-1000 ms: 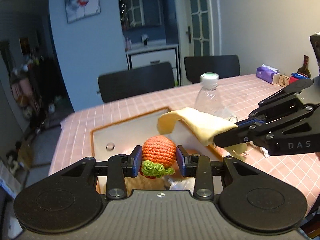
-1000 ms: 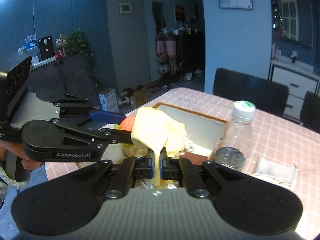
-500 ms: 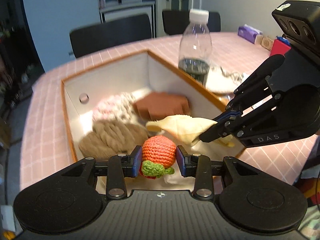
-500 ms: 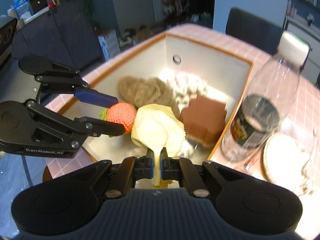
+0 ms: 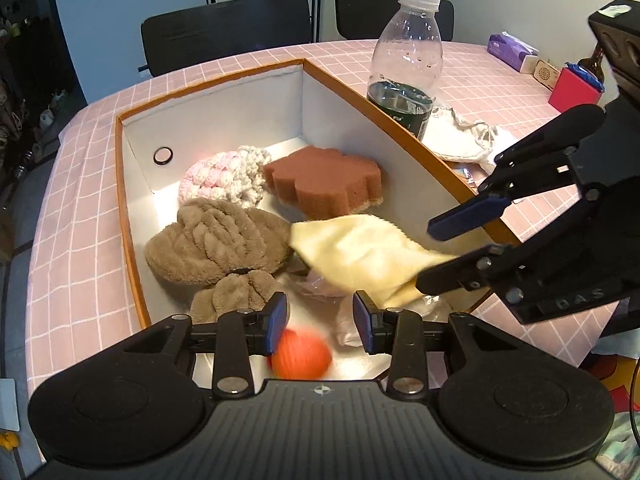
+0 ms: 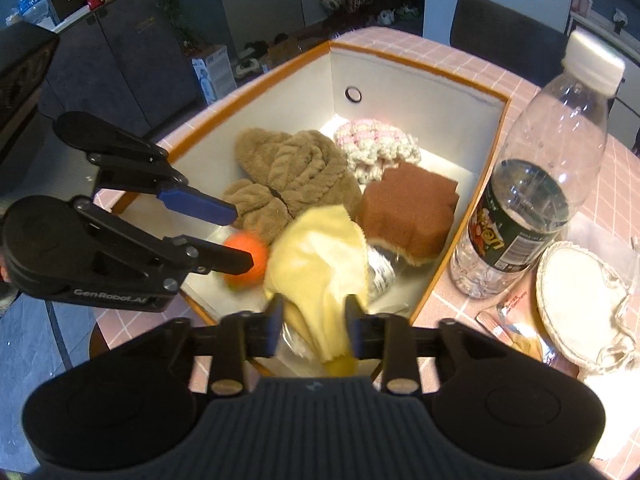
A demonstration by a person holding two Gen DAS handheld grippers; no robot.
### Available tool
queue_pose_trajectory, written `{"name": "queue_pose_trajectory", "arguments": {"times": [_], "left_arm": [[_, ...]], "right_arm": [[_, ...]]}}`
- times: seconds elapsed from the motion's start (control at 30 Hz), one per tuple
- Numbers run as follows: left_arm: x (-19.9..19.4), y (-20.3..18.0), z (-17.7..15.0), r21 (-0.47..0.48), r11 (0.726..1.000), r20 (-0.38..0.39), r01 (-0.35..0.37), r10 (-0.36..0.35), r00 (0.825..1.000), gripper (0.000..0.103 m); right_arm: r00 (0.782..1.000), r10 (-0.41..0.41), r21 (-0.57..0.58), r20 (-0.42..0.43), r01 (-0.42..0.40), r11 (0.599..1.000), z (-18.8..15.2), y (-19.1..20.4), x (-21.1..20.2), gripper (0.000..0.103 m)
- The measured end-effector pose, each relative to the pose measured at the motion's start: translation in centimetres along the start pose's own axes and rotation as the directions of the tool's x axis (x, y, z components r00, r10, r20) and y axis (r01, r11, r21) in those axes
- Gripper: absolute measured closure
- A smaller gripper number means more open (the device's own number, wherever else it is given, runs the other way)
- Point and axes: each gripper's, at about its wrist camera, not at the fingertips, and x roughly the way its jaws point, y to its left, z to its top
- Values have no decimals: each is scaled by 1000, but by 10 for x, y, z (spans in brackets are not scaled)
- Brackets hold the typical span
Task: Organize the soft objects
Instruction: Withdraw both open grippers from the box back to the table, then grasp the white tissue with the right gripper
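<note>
Both grippers hang over the near end of an orange-rimmed white box [image 5: 124, 184] [image 6: 492, 184]. My left gripper [image 5: 320, 322] [image 6: 240, 236] is opening. The orange crochet ball [image 5: 302, 354] [image 6: 258, 250] is blurred just below its pads and touches neither. My right gripper [image 6: 314, 324] [image 5: 428, 256] is opening too. The yellow cloth [image 6: 320, 264] [image 5: 360, 252] sags between its parted pads, slack, down into the box. Inside lie a brown plush towel [image 5: 216, 244], a brown sponge [image 5: 324, 182] and a pink-and-white crochet piece [image 5: 224, 176].
A clear plastic bottle [image 5: 404, 64] [image 6: 532, 184] stands right against the box's right wall. A white round pad [image 6: 576, 308] and small wrappers lie beside it on the pink checked tablecloth. Crumpled clear plastic lies under the cloth. Black chairs stand at the far side.
Both grippers have tilted down and sunk toward the box. The left jaws have parted and the ball has dropped out. The right jaws have opened off the yellow cloth.
</note>
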Motion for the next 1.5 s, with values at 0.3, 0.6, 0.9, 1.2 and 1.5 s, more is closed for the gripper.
{"name": "queue_pose_trajectory", "arguments": {"times": [0.3, 0.6, 0.9, 1.2, 1.5], "left_arm": [[-15, -10, 4, 7, 1000, 51, -18, 17, 999, 53], [-40, -47, 7, 45, 998, 232, -53, 41, 972, 53], [-42, -105, 16, 127, 992, 351, -16, -30, 936, 53], [-3, -161, 32, 196, 979, 330, 57, -120, 936, 53], [54, -192, 48, 229, 973, 287, 28, -95, 953, 46]], "right_arm": [[997, -27, -35, 66, 29, 999, -8, 3, -27, 53], [980, -102, -20, 172, 107, 994, -37, -5, -68, 36], [964, -200, 69, 174, 191, 979, -88, -42, -95, 34], [941, -322, 173, 108, 301, 938, -133, -105, -99, 33], [923, -383, 285, 26, 361, 888, -167, -177, -86, 34]]}}
